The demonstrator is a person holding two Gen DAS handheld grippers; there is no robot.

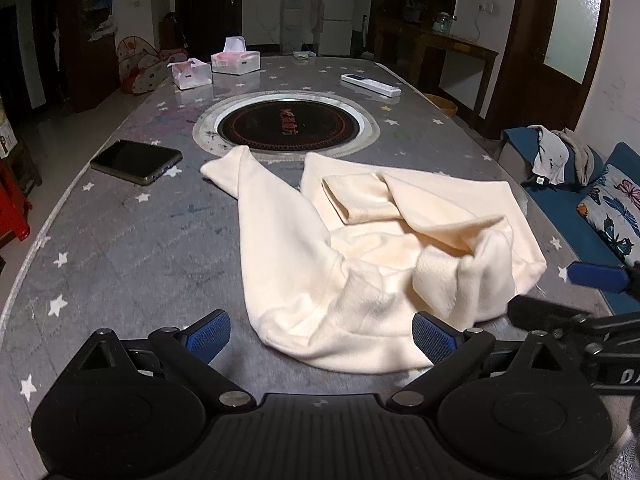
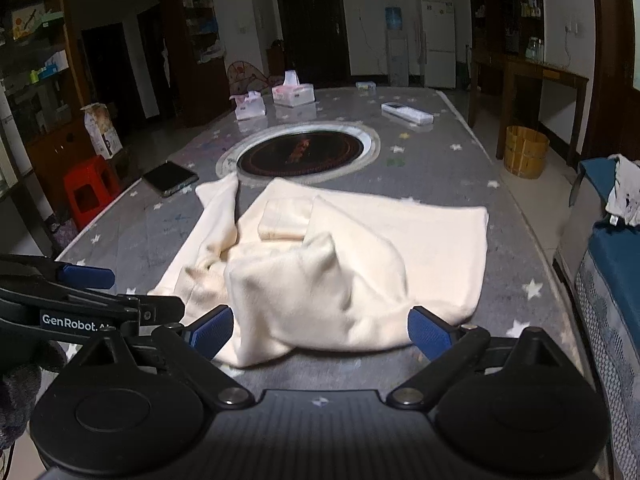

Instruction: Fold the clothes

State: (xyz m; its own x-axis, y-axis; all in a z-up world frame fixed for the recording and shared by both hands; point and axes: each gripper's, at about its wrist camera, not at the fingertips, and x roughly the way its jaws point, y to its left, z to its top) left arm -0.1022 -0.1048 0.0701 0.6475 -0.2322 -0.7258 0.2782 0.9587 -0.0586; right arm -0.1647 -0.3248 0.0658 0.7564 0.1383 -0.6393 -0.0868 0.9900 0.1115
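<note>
Both hand-held grippers, left (image 1: 320,336) and right (image 2: 320,334), hung wide open and empty just short of the rumpled garment (image 1: 360,248), seemingly poised to grip its near edge.

Grey table (image 1: 120,248) with white stars, a round black cooktop (image 1: 286,124) sunk into its middle. Straight ahead of the claws, lying rumpled on the cover, a cream garment (image 1: 360,248). Ahead and left, a dark phone (image 1: 136,161) flat near the edge. Far beyond, two tissue boxes (image 1: 236,60) side by side; far right, a white remote (image 1: 370,85).
</note>
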